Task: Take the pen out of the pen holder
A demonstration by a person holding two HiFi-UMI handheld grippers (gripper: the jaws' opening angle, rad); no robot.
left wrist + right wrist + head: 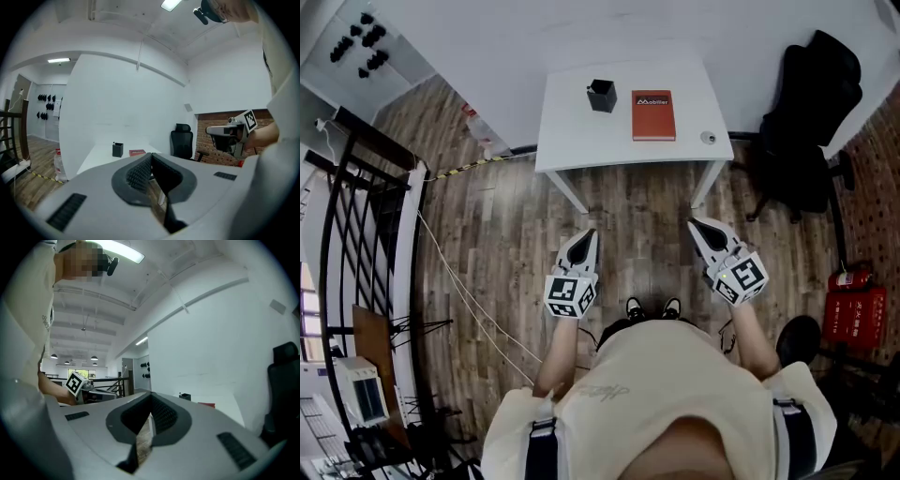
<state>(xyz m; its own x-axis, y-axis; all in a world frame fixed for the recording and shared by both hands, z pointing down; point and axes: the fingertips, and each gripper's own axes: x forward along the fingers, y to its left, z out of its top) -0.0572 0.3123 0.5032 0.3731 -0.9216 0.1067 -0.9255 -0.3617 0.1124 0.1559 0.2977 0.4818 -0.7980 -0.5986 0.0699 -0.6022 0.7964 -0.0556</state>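
Note:
A black pen holder (602,96) stands on the white table (581,141) far ahead of me, near its back left. Whether a pen is in it is too small to tell. The holder also shows small in the left gripper view (117,149) and the right gripper view (184,396). My left gripper (588,233) and right gripper (695,224) are held over the wooden floor, well short of the table, pointing toward it. Both have their jaws shut together with nothing between them, as the left gripper view (151,155) and right gripper view (151,394) show.
A red book (653,114) and a small round object (708,137) lie on the table right of the holder. A black office chair (811,112) stands at the right, a black railing (356,234) at the left. A red fire extinguisher (853,279) and a floor cable (469,295) lie nearby.

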